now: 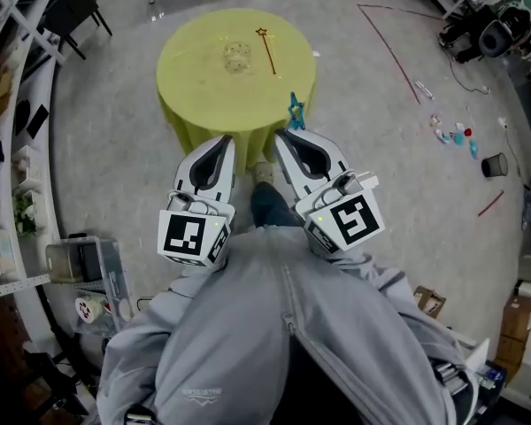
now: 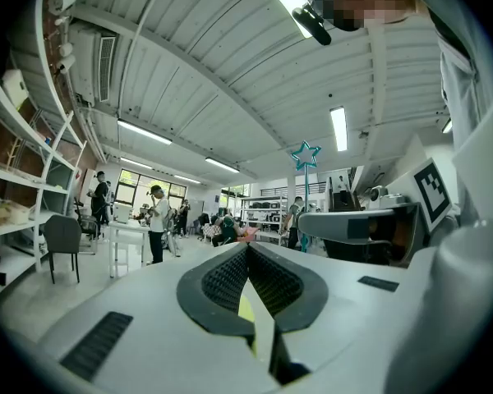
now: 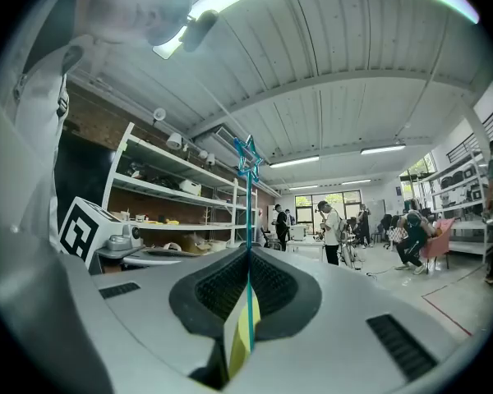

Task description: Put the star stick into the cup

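Star stick (image 1: 295, 112): teal, thin shaft pinched in the right claw, star end standing clear past the tips; well apart from the cup, not yet over the desk.
Right claw (image 1: 286, 136): closed onto the stick's shaft, pads meeting around it; held close to the body.
Left claw (image 1: 222, 140): pressed fully together, nothing in it; just beside the right claw.
Cup (image 1: 237, 57): clear, upright, near the middle of the desk; outline faint against the yellow cloth.
Desk (image 1: 190, 82): round, yellow-covered, ahead of the feet.
Second stick (image 1: 269, 50): red shaft, small star at the far end, flat on the desk just beside the cup.
Risk, slip: grip is on a very thin shaft; likely to pivot or slide between the pads during the carry, leaving the tip off line.
Risk, tip-over: cup looks light; a sideways knock from stick or claw could topple it or push it across the cloth.
Risk, miss: transparent rim easy to misjudge; release off-centre would drop the stick onto desk or floor.
Risk, clutter: red stick close enough to be nudged on approach.
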`<state>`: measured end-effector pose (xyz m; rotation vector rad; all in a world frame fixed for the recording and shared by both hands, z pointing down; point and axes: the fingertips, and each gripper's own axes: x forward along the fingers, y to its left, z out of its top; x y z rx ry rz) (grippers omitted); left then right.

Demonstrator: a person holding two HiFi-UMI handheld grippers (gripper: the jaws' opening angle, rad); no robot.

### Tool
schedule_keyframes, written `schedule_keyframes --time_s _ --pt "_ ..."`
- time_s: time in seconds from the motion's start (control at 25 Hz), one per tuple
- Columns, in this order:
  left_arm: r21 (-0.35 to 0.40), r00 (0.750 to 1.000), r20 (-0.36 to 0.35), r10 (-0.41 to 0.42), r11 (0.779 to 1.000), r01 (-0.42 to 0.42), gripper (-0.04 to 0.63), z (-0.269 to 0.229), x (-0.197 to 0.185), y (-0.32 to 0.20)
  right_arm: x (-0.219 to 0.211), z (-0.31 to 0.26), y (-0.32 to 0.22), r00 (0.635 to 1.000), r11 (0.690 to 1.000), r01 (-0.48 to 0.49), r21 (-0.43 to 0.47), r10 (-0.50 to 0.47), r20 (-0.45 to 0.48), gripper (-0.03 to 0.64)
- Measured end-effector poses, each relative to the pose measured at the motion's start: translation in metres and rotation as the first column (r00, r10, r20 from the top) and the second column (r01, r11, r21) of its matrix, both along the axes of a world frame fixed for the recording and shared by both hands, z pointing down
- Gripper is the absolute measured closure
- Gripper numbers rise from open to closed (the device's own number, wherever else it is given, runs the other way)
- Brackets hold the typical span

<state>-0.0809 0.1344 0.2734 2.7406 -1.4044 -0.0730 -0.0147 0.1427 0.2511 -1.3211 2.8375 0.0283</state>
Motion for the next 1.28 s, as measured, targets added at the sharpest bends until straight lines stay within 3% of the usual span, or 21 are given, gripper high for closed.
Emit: schedule_keyframes --time_s 0.28,0.92,1.28 --pt "-0.033 1.000 0.007 -0.008 0.999 0.009 0.578 0.010 0.014 -0.082 0.008 0.008 -0.089 1.000 1.000 0.020 -0.017 -0.020 0.016 0.581" --pt "-0.117 0.991 0.024 -0.130 0.984 0.132 0.578 0.030 0.031 -0.291 0.018 0.036 -0.309 0.983 0.974 0.184 -0.130 -0.186 0.003 0.581" --pt "-0.140 0.981 0.052 -0.187 0.971 0.193 0.578 0.044 0.029 -0.372 0.005 0.053 -0.393 0.958 0.950 0.285 -0.130 -0.287 0.005 0.581"
